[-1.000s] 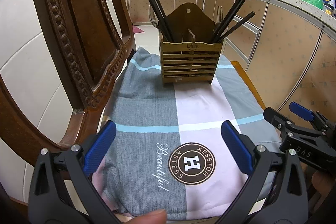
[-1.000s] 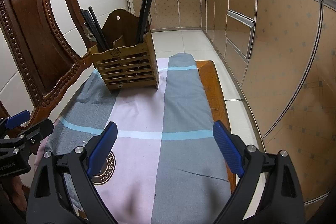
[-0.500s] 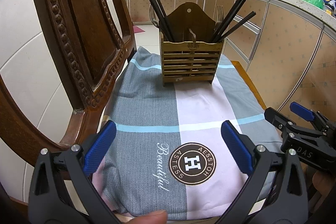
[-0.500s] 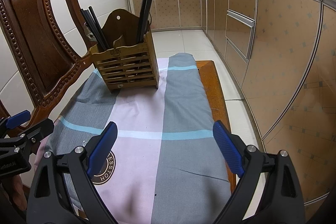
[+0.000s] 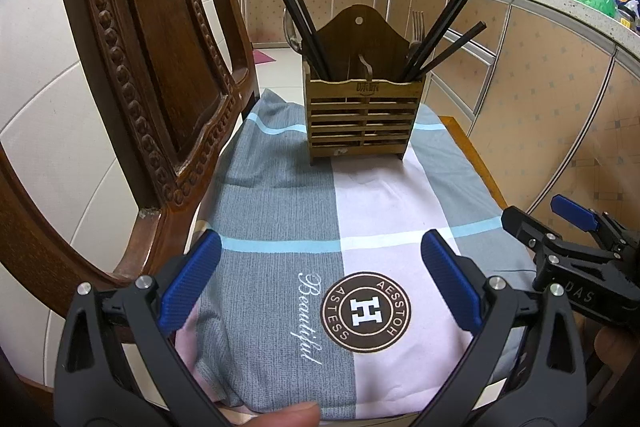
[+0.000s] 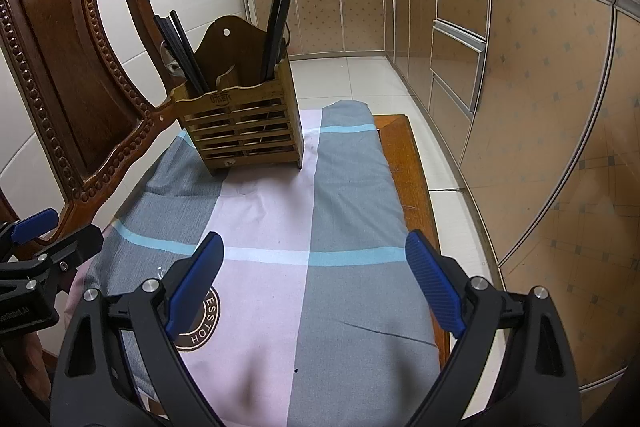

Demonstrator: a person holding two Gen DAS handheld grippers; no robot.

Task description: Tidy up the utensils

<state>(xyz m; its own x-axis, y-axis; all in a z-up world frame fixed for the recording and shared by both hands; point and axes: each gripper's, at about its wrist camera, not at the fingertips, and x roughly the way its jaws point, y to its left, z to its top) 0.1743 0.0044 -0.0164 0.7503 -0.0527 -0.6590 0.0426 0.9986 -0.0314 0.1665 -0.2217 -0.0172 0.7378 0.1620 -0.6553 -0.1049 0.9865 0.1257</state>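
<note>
Both my left gripper (image 5: 320, 283) and right gripper (image 6: 316, 279): fingers spread wide, empty | risk: slender chopsticks (image 5: 436, 35) slip, tipping light caddy (image 5: 362, 119) on soft cloth (image 5: 380, 199).

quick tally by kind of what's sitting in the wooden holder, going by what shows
In the wooden holder, counting only what shows above the rim:
black chopsticks, left bunch: 2
black chopsticks, right bunch: 3
fork: 1
spoon: 1
Total: 7; more chopsticks may hide behind these.
</note>
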